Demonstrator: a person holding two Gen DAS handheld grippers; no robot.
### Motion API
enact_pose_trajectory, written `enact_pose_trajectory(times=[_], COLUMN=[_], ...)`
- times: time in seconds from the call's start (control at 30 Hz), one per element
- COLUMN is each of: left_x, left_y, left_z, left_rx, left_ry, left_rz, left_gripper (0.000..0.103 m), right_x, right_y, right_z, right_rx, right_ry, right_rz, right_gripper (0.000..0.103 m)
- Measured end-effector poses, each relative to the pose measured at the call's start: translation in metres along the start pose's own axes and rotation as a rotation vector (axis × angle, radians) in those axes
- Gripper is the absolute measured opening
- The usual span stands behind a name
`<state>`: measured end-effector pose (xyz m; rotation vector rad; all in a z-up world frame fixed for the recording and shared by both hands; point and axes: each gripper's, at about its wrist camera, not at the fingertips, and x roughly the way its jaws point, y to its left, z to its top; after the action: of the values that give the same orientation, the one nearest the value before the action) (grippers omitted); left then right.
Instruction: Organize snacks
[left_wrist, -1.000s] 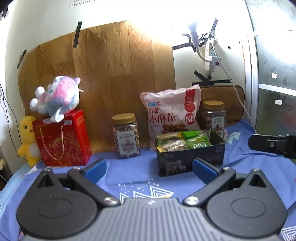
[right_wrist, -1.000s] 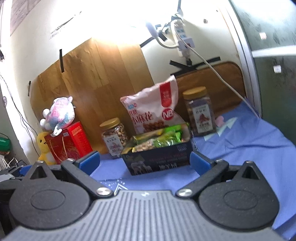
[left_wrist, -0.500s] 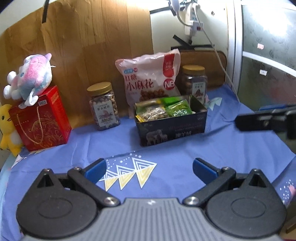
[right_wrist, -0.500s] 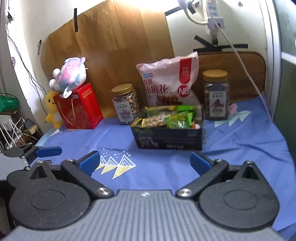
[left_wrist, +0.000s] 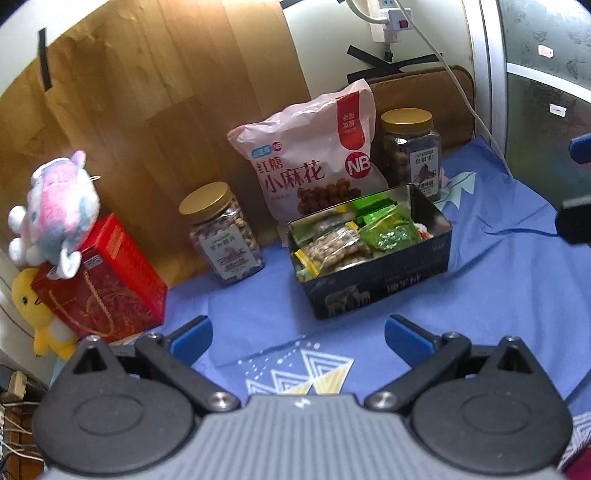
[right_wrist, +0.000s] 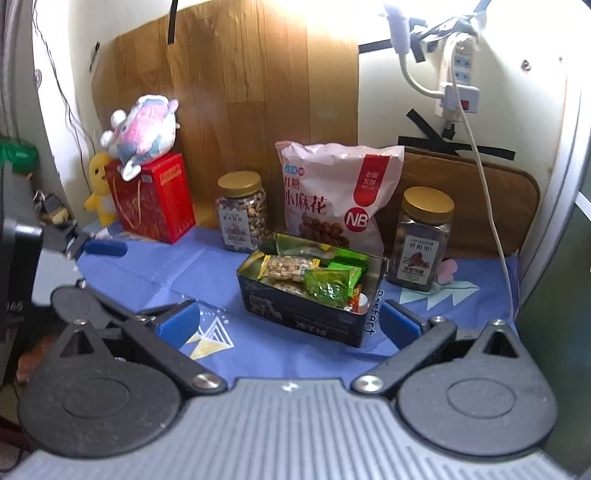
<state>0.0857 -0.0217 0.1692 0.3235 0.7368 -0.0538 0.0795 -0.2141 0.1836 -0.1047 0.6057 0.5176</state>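
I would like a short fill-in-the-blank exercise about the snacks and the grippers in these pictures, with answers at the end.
1. The small snack packets lie inside a dark open ____.
2. The plush toy sits on top of the ____ box.
3. Both nut jars have lids of ____ colour.
4. The right gripper is open and holds ____.

Missing words: tin; red; gold; nothing

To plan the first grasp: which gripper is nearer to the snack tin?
Right, it seems: the snack tin reaches between the fingers of the right gripper; the left gripper stands just short of it.
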Motion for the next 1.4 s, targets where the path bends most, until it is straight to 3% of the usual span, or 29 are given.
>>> enact_pose_trajectory(times=[0.23,0.6,1.4], left_x=[0.032,0.064,0.092], left_y=[-0.013,0.005,0.016], left_z=[0.032,0.047,0.047], left_rx=[-0.058,-0.148,-0.19], left_ry=[0.058,0.093,0.125], left_rz=[-0.012,0.063,0.022], left_gripper=[0.103,0.103,0.103], right_x=[0.034,0.09,0.111], right_y=[-0.031,-0.053,-0.042], right_z=[0.013,0.022,0.027], right_rx=[0.022,0.184,0.17], right_ry=[0.103,0.195,0.198], right_rz=[-0.004,0.012,-0.019], right_gripper=[0.103,0.103,0.103])
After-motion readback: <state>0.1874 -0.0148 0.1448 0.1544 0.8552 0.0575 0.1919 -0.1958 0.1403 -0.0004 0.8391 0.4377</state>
